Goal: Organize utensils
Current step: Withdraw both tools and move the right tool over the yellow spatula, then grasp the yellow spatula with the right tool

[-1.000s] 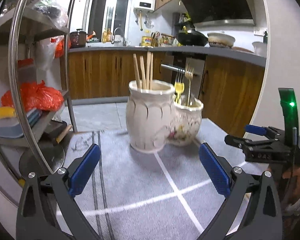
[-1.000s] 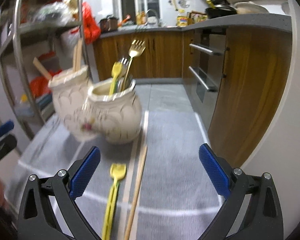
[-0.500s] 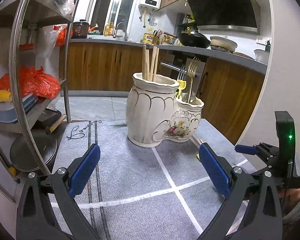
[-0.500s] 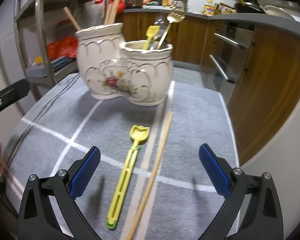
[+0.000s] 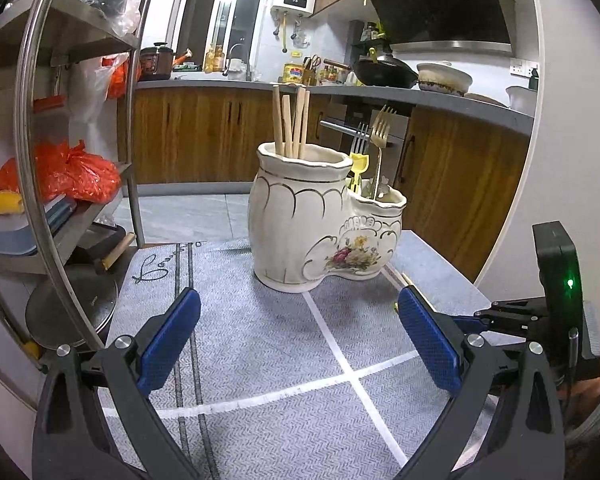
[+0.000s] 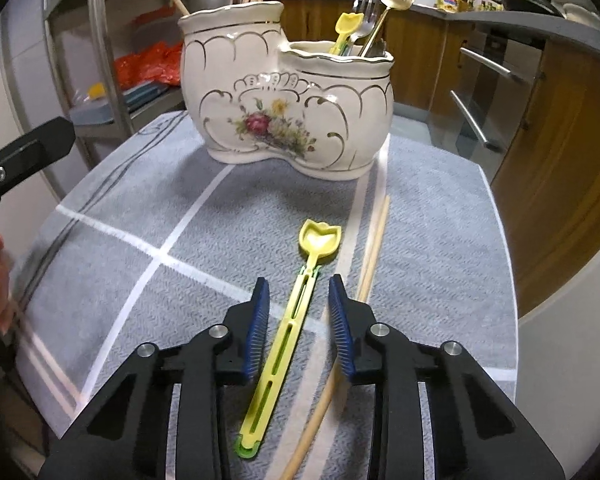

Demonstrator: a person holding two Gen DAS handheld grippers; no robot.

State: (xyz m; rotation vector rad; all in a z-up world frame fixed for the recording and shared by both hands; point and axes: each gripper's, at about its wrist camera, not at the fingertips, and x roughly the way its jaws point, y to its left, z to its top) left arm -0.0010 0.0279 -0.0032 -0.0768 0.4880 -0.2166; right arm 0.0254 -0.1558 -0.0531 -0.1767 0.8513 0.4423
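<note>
A white two-pot ceramic utensil holder point(image 6: 288, 100) stands on a grey mat point(image 6: 440, 248); it also shows in the left wrist view point(image 5: 312, 224). Its tall pot holds wooden chopsticks point(image 5: 290, 120), its low pot forks point(image 6: 392, 0) and a yellow spoon point(image 6: 346, 28). A yellow-green plastic spoon point(image 6: 288, 332) and a wooden chopstick point(image 6: 364, 280) lie on the mat. My right gripper point(image 6: 299, 312) straddles the spoon's handle, jaws partly closed, a gap on each side. My left gripper point(image 5: 296, 336) is wide open and empty, short of the holder.
A metal shelf rack point(image 5: 40, 184) with red bags stands to the left. Wooden kitchen cabinets point(image 5: 460, 184) lie behind and right. The mat's right edge point(image 6: 500, 240) drops off close to the chopstick. The right gripper's body shows in the left wrist view point(image 5: 548, 320).
My right gripper has lowered over the yellow-green spoon and its jaws have narrowed around the handle. My left gripper has stayed open, shifting slightly.
</note>
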